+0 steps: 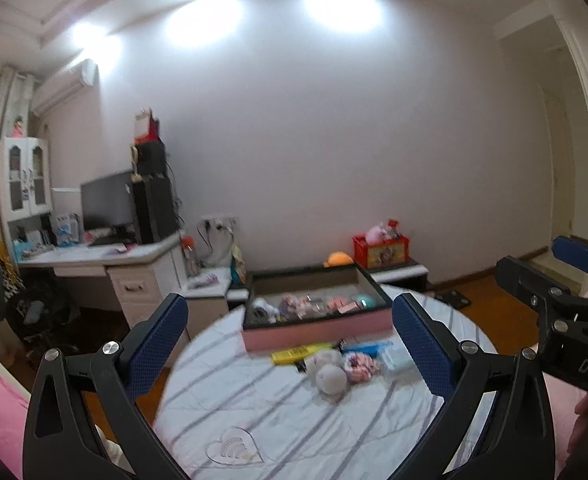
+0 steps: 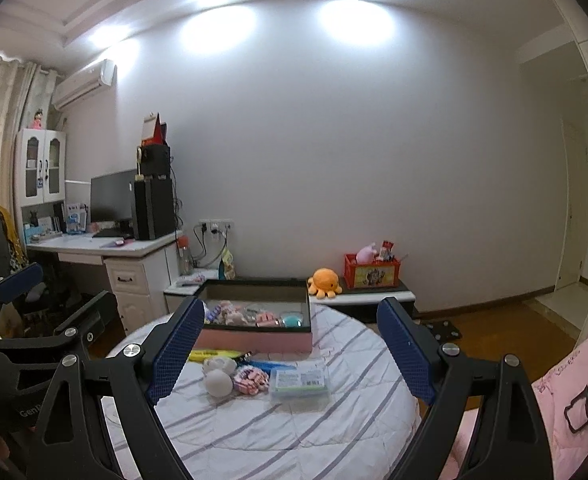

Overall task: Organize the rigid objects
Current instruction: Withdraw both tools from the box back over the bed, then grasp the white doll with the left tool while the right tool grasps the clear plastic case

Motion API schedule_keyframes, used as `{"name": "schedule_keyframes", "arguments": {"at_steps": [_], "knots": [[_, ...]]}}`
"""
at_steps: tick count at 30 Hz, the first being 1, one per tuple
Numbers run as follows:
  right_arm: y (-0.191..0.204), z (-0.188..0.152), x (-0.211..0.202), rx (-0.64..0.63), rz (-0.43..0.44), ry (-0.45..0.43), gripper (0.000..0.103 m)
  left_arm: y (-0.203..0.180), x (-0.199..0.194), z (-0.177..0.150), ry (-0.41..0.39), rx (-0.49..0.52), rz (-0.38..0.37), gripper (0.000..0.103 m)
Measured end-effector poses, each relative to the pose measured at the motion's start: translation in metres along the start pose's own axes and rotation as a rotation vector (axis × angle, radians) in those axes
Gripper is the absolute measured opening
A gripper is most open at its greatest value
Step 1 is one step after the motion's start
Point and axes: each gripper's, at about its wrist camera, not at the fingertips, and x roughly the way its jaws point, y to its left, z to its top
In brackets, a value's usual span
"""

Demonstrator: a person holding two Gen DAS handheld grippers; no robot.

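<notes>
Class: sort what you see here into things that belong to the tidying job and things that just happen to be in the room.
Job:
pink box
yellow tube
white ball
clear flat case
pink-white bundle
left tongs, open
right tongs, open

Lying about:
orange plush octopus
red crate
monitor

Pink-sided, dark-rimmed open rectangular box (image 2: 253,340): upright on striped round table, holding small pastel items. Just before it, loose: flat yellow tube (image 2: 213,355), two white round balls (image 2: 218,383), pink patterned bundle (image 2: 249,380), blue stick (image 2: 267,366), clear flat plastic case (image 2: 300,382).
</notes>
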Motion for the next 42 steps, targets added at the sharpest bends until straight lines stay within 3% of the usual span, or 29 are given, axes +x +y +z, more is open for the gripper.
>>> {"name": "schedule_keyframes", "arguments": {"at_steps": [5, 16, 23, 29, 32, 34, 35, 36, 38, 42], "knots": [[-0.010, -0.018, 0.031, 0.006, -0.006, 0.086, 0.090, 0.005, 0.040, -0.026, 0.141, -0.029, -0.058, 0.103], [-0.039, -0.074, 0.113, 0.071, -0.016, 0.321, 0.090, 0.007, 0.138, -0.093, 0.448, -0.094, -0.082, 0.103], [-0.056, -0.096, 0.148, 0.100, -0.026, 0.399, 0.090, -0.010, 0.197, -0.108, 0.547, -0.144, -0.122, 0.103], [-0.064, -0.099, 0.164, 0.119, -0.023, 0.425, 0.090, -0.018, 0.230, -0.116, 0.610, -0.123, -0.119, 0.101], [-0.066, -0.100, 0.171, 0.124, -0.019, 0.430, 0.090, -0.022, 0.242, -0.120, 0.646, -0.102, -0.133, 0.093], [-0.066, -0.100, 0.174, 0.128, -0.013, 0.438, 0.090, -0.020, 0.244, -0.120, 0.644, -0.117, -0.172, 0.081], [-0.066, -0.100, 0.174, 0.128, -0.012, 0.440, 0.090, -0.020, 0.244, -0.119, 0.644, -0.120, -0.192, 0.066], [-0.066, -0.100, 0.175, 0.128, -0.009, 0.443, 0.090, -0.021, 0.244, -0.120, 0.646, -0.116, -0.199, 0.057], [-0.066, -0.101, 0.178, 0.128, 0.002, 0.456, 0.090, -0.025, 0.244, -0.121, 0.656, -0.076, -0.198, 0.046], [-0.061, -0.103, 0.187, 0.128, 0.033, 0.492, 0.090, -0.023, 0.233, -0.119, 0.632, -0.061, -0.172, 0.046]]}}
